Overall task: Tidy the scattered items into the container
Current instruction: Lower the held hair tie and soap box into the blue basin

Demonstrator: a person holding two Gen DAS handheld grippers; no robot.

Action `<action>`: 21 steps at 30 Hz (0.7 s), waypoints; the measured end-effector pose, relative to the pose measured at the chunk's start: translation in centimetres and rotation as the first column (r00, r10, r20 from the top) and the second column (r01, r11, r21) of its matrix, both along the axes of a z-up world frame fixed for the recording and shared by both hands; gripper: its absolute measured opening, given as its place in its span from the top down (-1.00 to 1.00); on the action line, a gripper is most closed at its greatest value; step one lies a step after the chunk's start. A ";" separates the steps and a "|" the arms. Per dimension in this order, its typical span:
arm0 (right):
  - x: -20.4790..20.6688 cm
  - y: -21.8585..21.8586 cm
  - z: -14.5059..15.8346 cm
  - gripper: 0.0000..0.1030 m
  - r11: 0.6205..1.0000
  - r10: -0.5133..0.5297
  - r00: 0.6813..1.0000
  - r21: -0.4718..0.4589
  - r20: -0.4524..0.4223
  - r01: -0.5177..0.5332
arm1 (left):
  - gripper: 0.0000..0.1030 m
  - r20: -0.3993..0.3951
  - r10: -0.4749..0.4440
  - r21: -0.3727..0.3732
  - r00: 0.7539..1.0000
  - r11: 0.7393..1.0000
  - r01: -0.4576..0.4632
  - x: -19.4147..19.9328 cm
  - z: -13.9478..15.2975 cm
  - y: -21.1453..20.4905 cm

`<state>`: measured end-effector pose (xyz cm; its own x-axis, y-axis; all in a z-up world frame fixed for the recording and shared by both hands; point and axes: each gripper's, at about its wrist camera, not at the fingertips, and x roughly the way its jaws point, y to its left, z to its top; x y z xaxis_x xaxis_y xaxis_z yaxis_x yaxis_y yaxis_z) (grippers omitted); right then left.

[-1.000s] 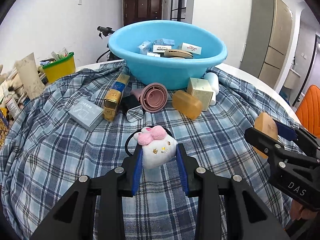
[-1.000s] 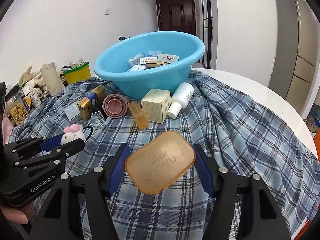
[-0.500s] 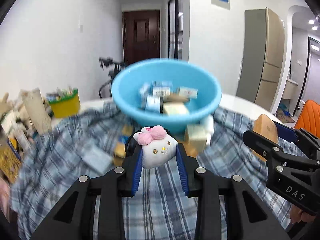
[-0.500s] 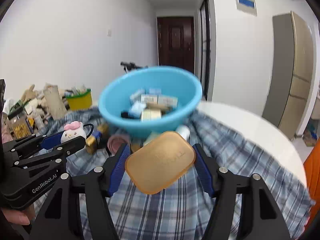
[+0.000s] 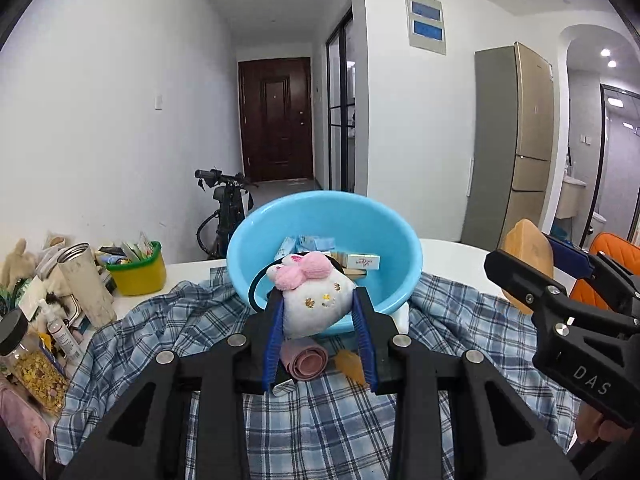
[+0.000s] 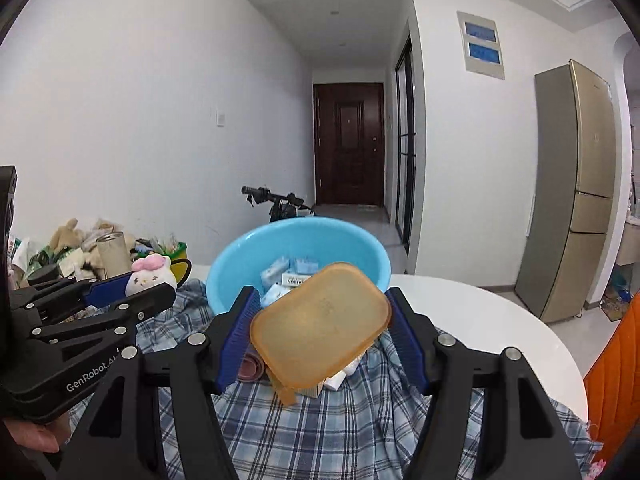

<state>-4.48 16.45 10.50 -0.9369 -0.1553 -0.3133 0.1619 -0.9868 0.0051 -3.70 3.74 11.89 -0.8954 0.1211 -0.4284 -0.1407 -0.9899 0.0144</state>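
White plush point(image 5: 314, 300), pink bow tipped upper left, clenched in left gripper point(image 5: 319, 334) at frame centre, before blue basin point(image 5: 400, 248). Amber soap point(image 6: 320, 326) grasped by right gripper point(image 6: 320, 340), long axis lower left to upper right, covering basin's near rim.

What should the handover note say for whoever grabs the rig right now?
Left gripper: shut on the plush, lifted in front of the basin.
Right gripper: shut on the amber soap, also lifted, short of the basin.
Done: several small boxes already lie in the basin.
Left: drop plush and soap into the basin. Then clear what remains on the plaid cloth before the basin: the pink cup, a second amber bar and whatever the grippers hide.
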 end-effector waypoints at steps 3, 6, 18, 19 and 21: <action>0.1 -0.2 0.3 -0.22 1.000 0.006 1.000 0.000 -0.006 -0.006 | 0.33 -0.008 0.001 0.002 1.000 1.000 -0.001 0.3 0.4 -0.1; -0.3 -0.4 0.4 -0.22 1.000 0.011 1.000 0.000 -0.004 -0.011 | 0.33 -0.010 -0.001 0.003 1.000 1.000 0.001 0.3 0.6 -0.1; -5.4 -0.7 1.3 -0.22 0.999 0.025 1.000 0.037 0.012 -0.025 | 0.33 -0.007 -0.032 0.008 0.999 0.999 0.032 -3.7 1.4 0.3; -6.1 -0.8 1.4 -0.22 0.999 0.024 1.000 0.039 0.013 -0.024 | 0.33 -0.003 -0.036 0.011 0.999 0.999 0.036 -4.3 1.4 0.3; -7.6 -0.8 1.7 -0.22 0.999 0.021 1.000 0.037 0.014 -0.021 | 0.33 0.002 -0.036 0.022 0.999 0.999 0.035 -6.2 1.6 0.2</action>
<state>-12.07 15.61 12.20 -0.9291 -0.1630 -0.3319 0.1828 -0.9827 -0.0289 -9.88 3.93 13.46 -0.8894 0.1622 -0.4273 -0.1758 -0.9844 -0.0078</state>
